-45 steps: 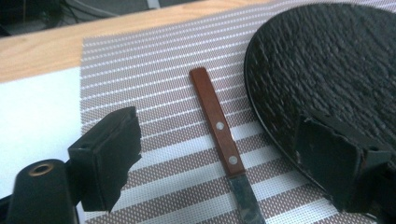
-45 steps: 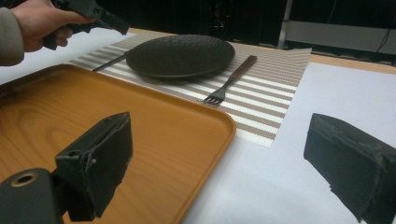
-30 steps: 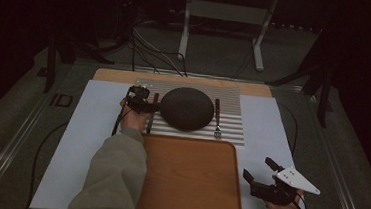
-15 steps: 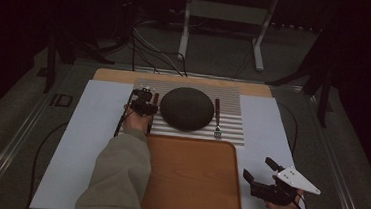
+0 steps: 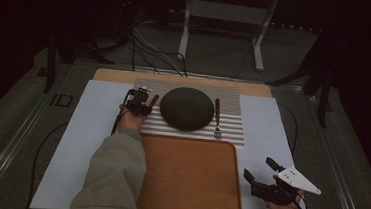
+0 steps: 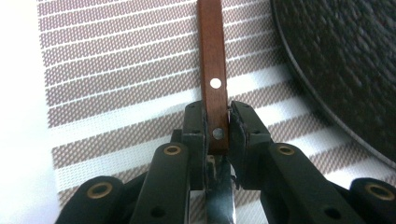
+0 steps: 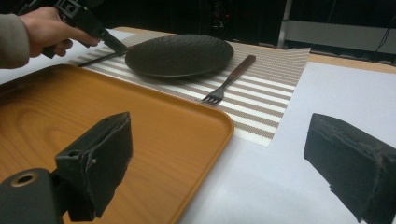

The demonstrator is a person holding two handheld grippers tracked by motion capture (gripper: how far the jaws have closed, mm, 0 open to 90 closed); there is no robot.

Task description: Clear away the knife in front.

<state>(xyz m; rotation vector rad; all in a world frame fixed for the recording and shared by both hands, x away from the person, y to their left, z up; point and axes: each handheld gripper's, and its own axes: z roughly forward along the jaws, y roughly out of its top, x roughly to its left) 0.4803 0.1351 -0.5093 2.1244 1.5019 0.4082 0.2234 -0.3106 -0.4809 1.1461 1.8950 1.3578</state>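
A knife with a brown wooden handle [image 6: 212, 60] lies on the striped placemat [image 5: 231, 130], just left of a dark round plate [image 5: 187, 108]. My left gripper [image 6: 216, 121] is shut on the handle's lower end, where the blade begins. In the high view, that left gripper [image 5: 141, 103] sits at the plate's left rim. A fork [image 5: 217, 118] with a matching handle lies right of the plate. My right gripper [image 5: 260, 169] hangs open over the white table cover at the front right, with nothing between its jaws. From the right gripper view, the plate [image 7: 180, 53], fork [image 7: 229, 81] and left gripper [image 7: 112, 44] lie ahead.
An orange wooden tray [image 5: 187, 180] lies in front of the placemat, its near corner [image 7: 219, 126] beside my right gripper [image 7: 224, 158]. Cables and a metal stand are on the floor beyond the table's far edge.
My left gripper has edged slightly toward the person's side along the knife. The right gripper has stayed where it was, open.
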